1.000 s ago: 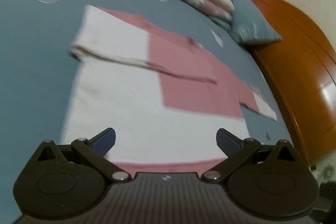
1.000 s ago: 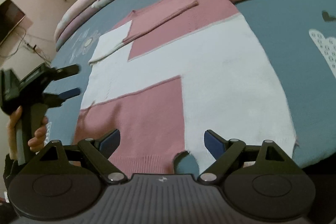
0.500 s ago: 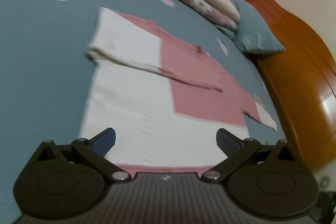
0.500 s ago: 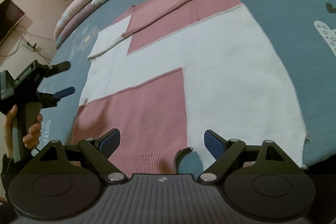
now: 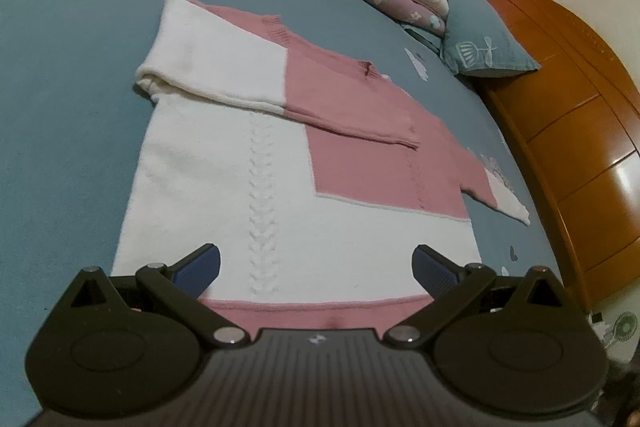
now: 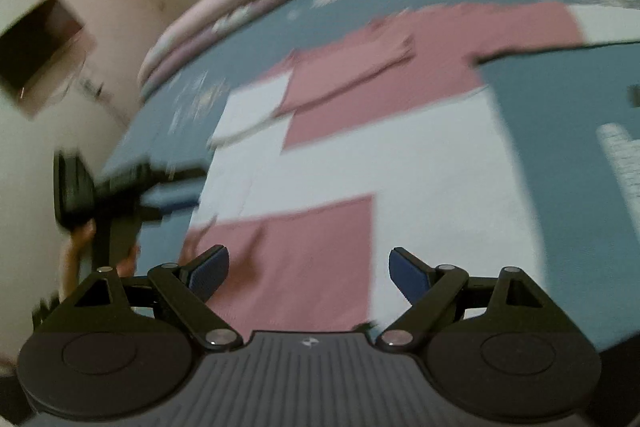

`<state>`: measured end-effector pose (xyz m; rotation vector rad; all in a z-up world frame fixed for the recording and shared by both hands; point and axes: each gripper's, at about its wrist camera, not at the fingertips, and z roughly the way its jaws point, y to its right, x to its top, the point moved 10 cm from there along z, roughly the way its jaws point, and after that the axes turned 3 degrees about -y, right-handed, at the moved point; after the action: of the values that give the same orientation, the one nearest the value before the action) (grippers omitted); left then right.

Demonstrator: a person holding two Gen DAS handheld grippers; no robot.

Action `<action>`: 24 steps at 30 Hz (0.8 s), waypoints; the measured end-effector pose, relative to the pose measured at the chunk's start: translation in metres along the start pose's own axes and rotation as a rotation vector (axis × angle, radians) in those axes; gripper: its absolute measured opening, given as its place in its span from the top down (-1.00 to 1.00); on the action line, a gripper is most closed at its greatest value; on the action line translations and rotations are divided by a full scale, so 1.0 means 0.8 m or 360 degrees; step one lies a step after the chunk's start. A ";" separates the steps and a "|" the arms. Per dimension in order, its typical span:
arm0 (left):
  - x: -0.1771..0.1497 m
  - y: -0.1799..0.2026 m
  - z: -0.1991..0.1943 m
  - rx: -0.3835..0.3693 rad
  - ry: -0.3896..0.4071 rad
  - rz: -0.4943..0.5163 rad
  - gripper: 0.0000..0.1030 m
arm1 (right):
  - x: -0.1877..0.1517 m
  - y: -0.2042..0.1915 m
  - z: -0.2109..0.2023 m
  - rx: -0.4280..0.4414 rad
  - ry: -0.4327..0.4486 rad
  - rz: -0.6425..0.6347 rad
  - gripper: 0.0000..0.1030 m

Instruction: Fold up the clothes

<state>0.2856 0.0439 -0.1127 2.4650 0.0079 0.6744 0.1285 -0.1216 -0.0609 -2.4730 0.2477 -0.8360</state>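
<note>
While both hand-held grippers (image 5: 316,263) (image 6: 308,269) gape empty, the sweater (image 5: 280,195) bears no legible label.

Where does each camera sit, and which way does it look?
Left wrist: on the left gripper, looking down over the sweater toward the headboard; own open fingers show.
Right wrist: on the right gripper, blurred, facing the sweater's hem; open fingers, plus the left gripper in a hand.
Shared: sweater, bed, folded sleeve.
</note>
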 end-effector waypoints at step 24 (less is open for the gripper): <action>-0.032 0.064 0.062 0.0009 -0.0138 0.0210 -0.97 | -0.040 0.106 0.031 -0.0268 -0.0042 0.0198 -0.84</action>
<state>0.2797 -0.0289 -0.1323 2.5143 -0.1876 0.6229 0.1172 -0.1735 -0.1386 -2.5912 0.4752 -0.7571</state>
